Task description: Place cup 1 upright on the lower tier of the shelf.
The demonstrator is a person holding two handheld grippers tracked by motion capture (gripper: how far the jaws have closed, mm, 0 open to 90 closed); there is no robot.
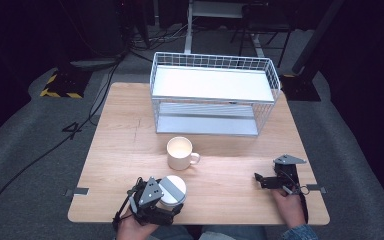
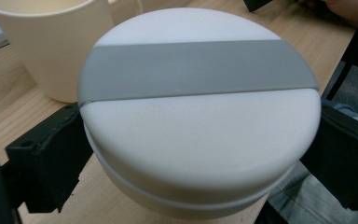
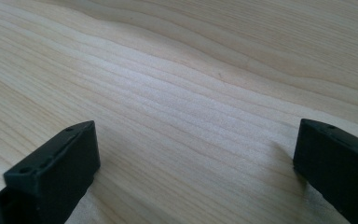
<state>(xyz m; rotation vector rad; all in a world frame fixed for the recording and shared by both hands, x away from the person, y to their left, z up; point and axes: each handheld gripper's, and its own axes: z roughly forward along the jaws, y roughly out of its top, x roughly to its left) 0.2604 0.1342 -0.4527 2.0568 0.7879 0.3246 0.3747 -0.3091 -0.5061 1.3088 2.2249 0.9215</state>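
While clamped between the left gripper (image 2: 200, 154) jaws near the table (image 1: 220, 185) front edge, white lidded container (image 2: 200, 121) sits just beside cream mug (image 1: 180, 153). Right gripper (image 3: 191, 172): jaws wide apart, holding nothing, low over bare wood.

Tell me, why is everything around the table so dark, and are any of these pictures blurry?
High view: light falls on the table and white wire rack, leaving the surrounding floor nearly black. Left gripper view: the white lidded container in the left claw looks sharp; the cup behind is slightly soft. Right gripper view: a pale sheen crosses the wood; the far grain blurs.
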